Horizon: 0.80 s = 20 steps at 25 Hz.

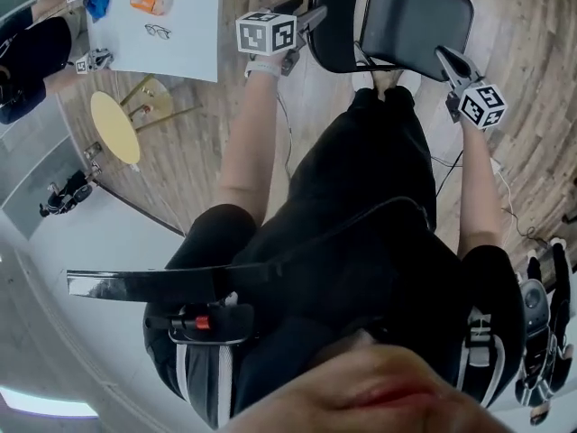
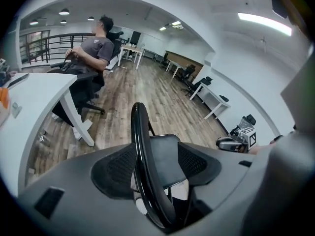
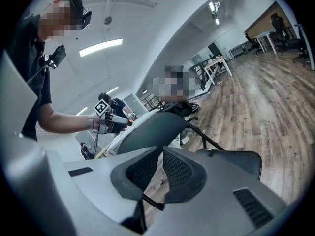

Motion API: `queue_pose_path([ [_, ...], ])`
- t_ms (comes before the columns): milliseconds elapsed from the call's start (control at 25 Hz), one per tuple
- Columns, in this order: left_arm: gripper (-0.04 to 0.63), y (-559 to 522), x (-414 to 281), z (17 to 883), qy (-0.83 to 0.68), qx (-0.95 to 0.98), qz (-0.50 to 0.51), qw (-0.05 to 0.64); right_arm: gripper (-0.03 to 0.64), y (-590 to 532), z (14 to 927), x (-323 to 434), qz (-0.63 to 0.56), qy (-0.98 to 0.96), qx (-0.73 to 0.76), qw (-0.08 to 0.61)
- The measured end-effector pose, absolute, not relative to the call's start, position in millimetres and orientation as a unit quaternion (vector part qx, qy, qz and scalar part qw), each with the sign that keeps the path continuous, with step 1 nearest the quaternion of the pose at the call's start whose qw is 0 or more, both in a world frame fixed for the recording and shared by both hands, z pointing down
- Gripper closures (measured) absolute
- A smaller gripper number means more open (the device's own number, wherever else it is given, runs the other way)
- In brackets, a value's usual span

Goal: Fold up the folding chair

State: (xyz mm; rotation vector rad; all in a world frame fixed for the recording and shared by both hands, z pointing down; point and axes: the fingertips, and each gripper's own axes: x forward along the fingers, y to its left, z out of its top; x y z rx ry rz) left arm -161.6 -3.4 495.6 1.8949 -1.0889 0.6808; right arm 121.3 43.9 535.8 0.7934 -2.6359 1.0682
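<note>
Underfoot, pale wood-plank flooring (image 1: 194,165) runs through an open office, with one long white counter (image 1: 194,39) at the upper left of the head view. One black metal folding chair (image 1: 410,16) stands open on the floor just ahead of the person's feet. Two tools are at it. The left tool (image 2: 156,156) is released, its jaws straddling the backrest's black tube frame (image 2: 140,132). The right tool (image 3: 161,166) is clenched on nothing, beside the seat's edge.

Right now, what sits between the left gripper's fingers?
The folding chair's black backrest rim runs up between the fingers of the left gripper, which stand apart around it. The left gripper view shows this.
</note>
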Motion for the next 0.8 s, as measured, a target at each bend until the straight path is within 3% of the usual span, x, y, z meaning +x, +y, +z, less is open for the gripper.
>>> queue_pose_path([
  [320,0.345,-31.0,-152.1,546.8,-0.411,0.728,0.29,0.465,0.594,41.4,645.2,171.8,0.402,-0.856,0.307,0.108],
  [560,0.345,-19.6,-153.4,574.8,-0.396,0.699,0.342,0.487,0.566,21.2,732.7,234.1,0.468,-0.798,0.374,0.073],
  [800,0.347,-10.7,-155.6,591.0,-0.386,0.68,0.365,0.505,0.445,24.7,804.3,271.6,0.529,-0.759,0.369,0.088],
])
